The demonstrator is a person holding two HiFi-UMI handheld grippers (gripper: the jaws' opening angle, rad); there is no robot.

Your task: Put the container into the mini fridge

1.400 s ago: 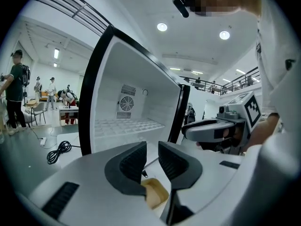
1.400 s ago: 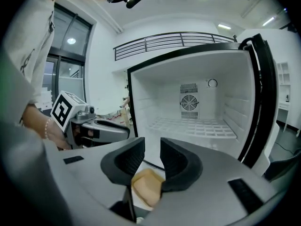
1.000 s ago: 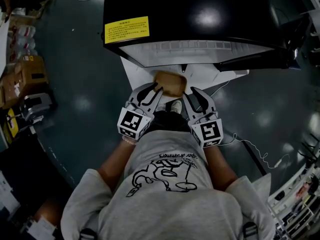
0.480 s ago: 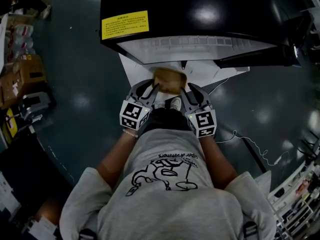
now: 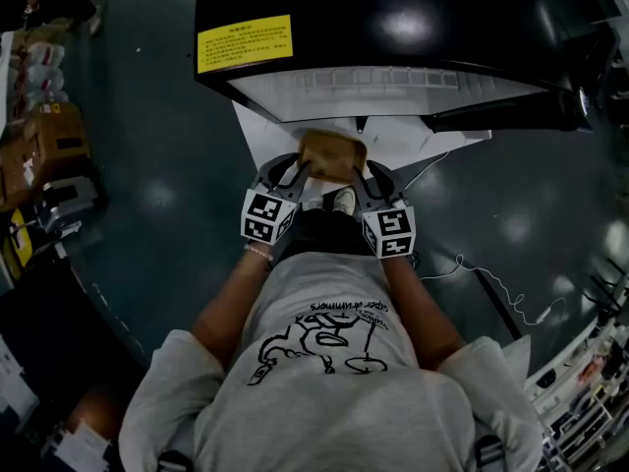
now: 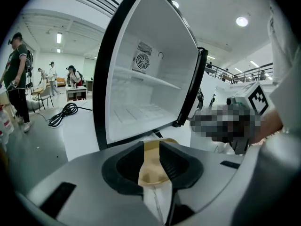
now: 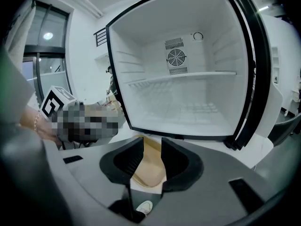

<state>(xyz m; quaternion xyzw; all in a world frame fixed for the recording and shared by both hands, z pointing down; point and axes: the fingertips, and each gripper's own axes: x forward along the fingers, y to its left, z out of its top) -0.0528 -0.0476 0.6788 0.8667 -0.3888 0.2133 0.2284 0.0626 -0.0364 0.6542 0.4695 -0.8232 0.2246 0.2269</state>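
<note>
A shallow tan container (image 5: 332,155) hangs just in front of the open mini fridge (image 5: 393,28), above its white floor sheet. My left gripper (image 5: 295,171) has the container's left rim between its pads, and its jaws are opening. My right gripper (image 5: 363,173) is shut on the right rim. In the left gripper view the container (image 6: 153,166) sits between the left gripper (image 6: 151,145) pads, with the empty white fridge interior (image 6: 141,93) beyond. In the right gripper view the container (image 7: 151,166) fills the right gripper (image 7: 152,142) gap, facing the fridge shelf (image 7: 188,76).
The fridge door (image 5: 511,116) stands open to the right. A yellow label (image 5: 245,44) is on the fridge top. Cardboard boxes (image 5: 54,146) line the left; a thin cable (image 5: 491,283) trails on the floor at right. People (image 6: 16,79) stand far off.
Both grippers have carried the container closer to the fridge opening and drawn nearer to each other.
</note>
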